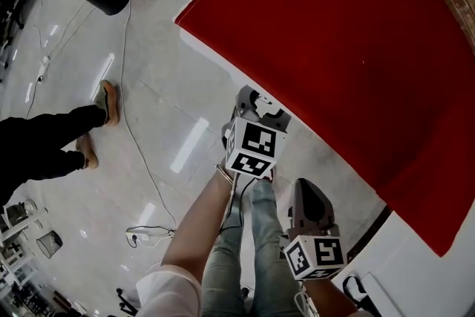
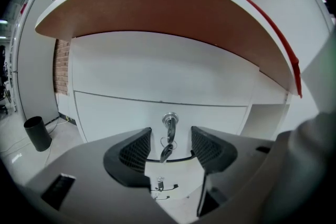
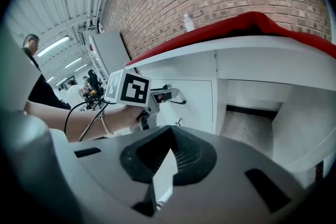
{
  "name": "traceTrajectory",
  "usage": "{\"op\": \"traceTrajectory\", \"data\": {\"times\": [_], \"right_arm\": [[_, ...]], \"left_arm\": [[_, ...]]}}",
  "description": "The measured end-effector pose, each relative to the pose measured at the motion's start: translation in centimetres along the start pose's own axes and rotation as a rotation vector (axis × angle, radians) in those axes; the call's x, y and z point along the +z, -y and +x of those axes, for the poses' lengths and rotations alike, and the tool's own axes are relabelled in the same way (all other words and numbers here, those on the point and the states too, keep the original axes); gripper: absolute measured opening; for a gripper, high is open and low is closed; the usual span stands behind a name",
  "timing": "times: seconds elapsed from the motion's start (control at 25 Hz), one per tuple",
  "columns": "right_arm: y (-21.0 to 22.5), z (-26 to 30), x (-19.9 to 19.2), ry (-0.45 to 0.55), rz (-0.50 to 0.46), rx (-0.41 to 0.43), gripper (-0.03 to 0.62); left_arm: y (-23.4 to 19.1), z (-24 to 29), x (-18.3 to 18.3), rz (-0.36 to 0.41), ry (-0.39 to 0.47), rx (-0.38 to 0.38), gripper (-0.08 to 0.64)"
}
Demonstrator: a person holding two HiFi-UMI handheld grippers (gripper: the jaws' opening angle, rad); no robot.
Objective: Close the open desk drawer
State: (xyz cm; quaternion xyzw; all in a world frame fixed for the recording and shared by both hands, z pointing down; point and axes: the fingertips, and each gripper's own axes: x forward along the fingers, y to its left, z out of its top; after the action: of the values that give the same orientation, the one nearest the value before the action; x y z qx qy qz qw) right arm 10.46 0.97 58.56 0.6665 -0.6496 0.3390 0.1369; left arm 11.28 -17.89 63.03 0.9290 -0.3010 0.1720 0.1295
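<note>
Left gripper (image 2: 169,140): ribbed black pads apart, nothing pressed between them. Dead ahead, framed in the gap, is a round metal lock (image 2: 169,120) with a key (image 2: 166,152) dangling on a ring, set in the flat white drawer front (image 2: 115,113). Whether the drawer sits flush, cannot tell. Above it is a smooth brown desk underside (image 2: 157,8). Right gripper (image 3: 169,134): pads together, empty. Ahead of it, a red cloth (image 3: 252,23) drapes the desk.
</note>
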Motion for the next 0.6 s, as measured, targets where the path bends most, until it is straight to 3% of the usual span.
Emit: {"op": "traceTrajectory", "data": {"times": [0.16, 0.52, 0.6], "right_arm": [[-0.2, 0.0, 0.5, 0.008, -0.009, 0.01, -0.002], [-1.0, -0.4, 1.5, 0.01, -0.019, 0.019, -0.002], [-1.5, -0.5, 1.9, 0.01, -0.027, 0.028, -0.002]], "left_arm": [[0.2, -0.8, 0.5, -0.052, 0.01, -0.031, 0.255], [1.0, -8.4, -0.4, -0.181, -0.003, 0.035, 0.252], [1.9, -10.7, -0.7, -0.194, -0.018, 0.047, 0.198]]}}
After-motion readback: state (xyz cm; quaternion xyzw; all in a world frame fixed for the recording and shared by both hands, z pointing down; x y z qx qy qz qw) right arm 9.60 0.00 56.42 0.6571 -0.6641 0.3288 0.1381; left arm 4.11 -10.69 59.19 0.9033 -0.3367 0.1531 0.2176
